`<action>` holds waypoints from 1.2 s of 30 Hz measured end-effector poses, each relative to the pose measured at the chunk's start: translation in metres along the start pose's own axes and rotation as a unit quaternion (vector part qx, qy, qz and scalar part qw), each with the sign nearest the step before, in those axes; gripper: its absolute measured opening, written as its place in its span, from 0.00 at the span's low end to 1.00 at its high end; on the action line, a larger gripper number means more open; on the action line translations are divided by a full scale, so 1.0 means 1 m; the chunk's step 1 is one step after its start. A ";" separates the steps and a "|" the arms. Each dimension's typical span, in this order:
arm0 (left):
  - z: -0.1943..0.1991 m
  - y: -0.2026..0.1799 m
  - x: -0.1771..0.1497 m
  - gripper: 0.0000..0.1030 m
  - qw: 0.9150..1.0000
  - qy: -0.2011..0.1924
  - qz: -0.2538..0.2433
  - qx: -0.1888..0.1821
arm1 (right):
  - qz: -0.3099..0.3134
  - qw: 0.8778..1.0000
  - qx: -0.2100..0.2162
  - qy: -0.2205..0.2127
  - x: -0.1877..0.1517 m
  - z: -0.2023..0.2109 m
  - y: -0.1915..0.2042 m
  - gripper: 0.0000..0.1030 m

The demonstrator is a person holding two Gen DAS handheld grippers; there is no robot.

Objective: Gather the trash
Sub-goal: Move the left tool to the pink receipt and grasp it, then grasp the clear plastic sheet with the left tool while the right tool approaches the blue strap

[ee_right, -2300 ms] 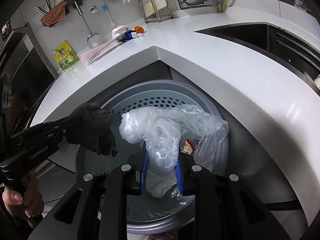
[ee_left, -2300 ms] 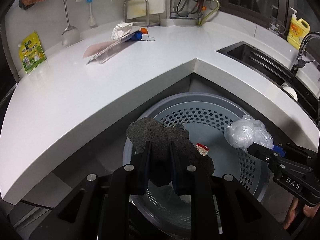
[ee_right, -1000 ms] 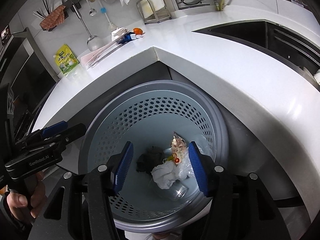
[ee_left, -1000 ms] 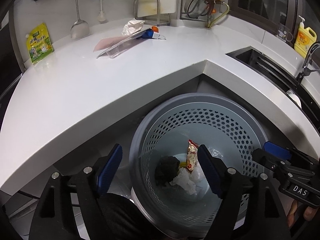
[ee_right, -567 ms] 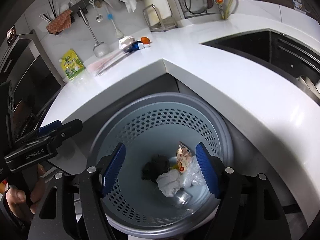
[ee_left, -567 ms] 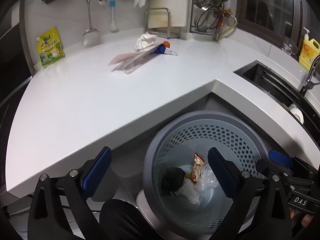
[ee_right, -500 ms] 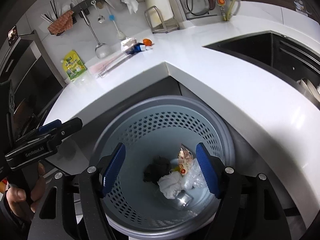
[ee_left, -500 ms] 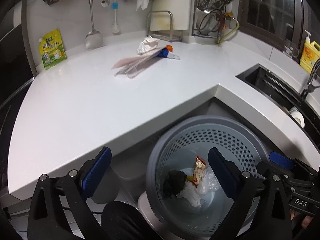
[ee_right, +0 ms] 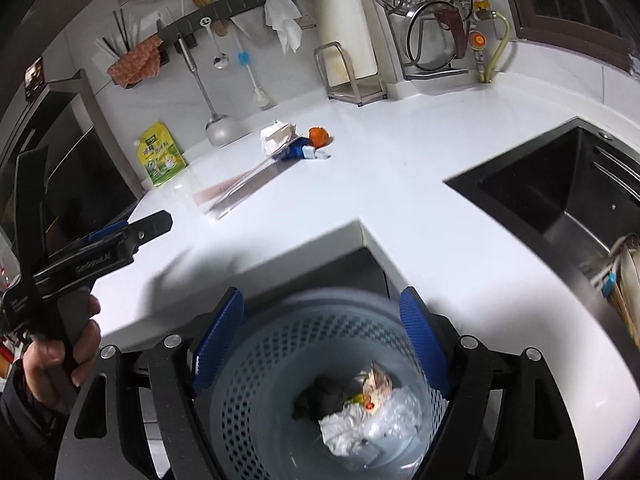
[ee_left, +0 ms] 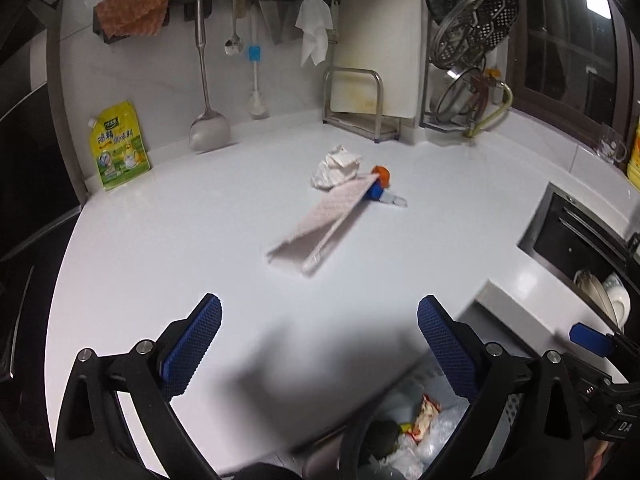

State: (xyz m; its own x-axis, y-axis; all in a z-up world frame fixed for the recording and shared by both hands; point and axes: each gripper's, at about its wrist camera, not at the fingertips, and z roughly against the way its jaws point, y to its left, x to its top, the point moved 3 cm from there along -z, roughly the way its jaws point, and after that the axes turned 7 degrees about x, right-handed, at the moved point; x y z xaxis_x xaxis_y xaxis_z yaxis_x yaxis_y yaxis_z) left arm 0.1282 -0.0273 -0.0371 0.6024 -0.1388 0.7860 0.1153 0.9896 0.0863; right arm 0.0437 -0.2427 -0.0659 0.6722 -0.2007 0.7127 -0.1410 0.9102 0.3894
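My left gripper [ee_left: 319, 312] stands wide open over the white counter [ee_left: 180, 248], with nothing between its fingers. Ahead of it lie a crumpled white paper [ee_left: 335, 166], an orange piece [ee_left: 381, 174], a blue pack [ee_left: 376, 191] and a long pink wrapper [ee_left: 320, 220]. My right gripper [ee_right: 322, 300] hangs above the grey perforated bin [ee_right: 256, 360]; its jaws are opening and hold nothing. In the bin lie a dark sponge [ee_right: 324, 394], white tissue [ee_right: 344, 428], a clear plastic bag [ee_right: 392, 412] and a snack wrapper [ee_right: 376, 384].
A yellow-green pouch [ee_left: 118, 146] leans on the back wall beside a hanging spatula [ee_left: 208, 128]. A cutting-board rack [ee_left: 356, 100] stands at the back. The dark sink [ee_right: 560, 196] is to the right. A hand [ee_right: 56, 356] holds the left gripper.
Both grippers let go of the sponge and plastic bag, which now lie in the bin. Both have risen and tilted up toward the counter, and their jaws have widened.
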 end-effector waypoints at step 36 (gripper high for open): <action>-0.159 -0.029 0.066 0.12 0.994 0.101 -0.015 -0.044 | 0.023 0.999 0.029 0.034 0.114 -0.110 -0.025 0.75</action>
State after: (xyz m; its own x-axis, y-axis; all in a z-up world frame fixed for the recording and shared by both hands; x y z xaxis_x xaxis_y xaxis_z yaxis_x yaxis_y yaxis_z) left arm 0.2906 -0.0716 -0.0848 0.7426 -0.1826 0.6444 0.1997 0.9787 0.0472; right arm 0.2046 -0.2487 -0.0587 0.7116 -0.1318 0.6901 -0.2139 0.8949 0.3916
